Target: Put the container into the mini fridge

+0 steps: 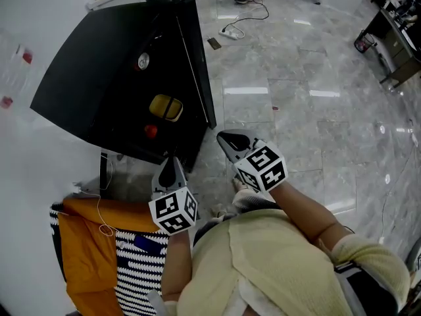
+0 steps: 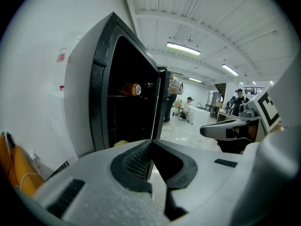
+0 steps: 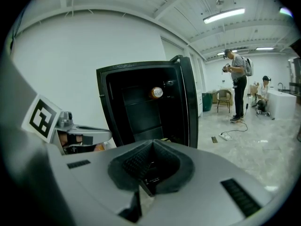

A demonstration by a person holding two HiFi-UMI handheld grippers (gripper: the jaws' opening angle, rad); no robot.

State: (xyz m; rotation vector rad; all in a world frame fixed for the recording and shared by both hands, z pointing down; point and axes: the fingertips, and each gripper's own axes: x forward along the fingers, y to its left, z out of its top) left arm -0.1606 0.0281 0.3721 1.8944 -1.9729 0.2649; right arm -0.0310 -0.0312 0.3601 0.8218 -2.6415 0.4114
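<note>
The black mini fridge (image 1: 99,78) stands open against the white wall, its door (image 1: 197,58) swung out to the right. A yellow container (image 1: 165,107) sits inside on the lower level, with a can (image 1: 142,61) on the shelf above and a small red object (image 1: 150,131) below. My left gripper (image 1: 170,164) is shut and empty just in front of the fridge's lower edge. My right gripper (image 1: 230,139) is shut and empty too, beside the door's free end. The fridge (image 2: 127,112) and can (image 2: 133,89) show ahead of the left gripper (image 2: 151,143); the right gripper (image 3: 153,143) faces the fridge (image 3: 141,107).
An orange and black-and-white striped fabric (image 1: 112,255) lies low at the left by the wall. A power strip with its cable (image 1: 231,33) lies on the grey tiled floor. A desk (image 1: 395,31) stands far right. People (image 3: 237,84) are in the background.
</note>
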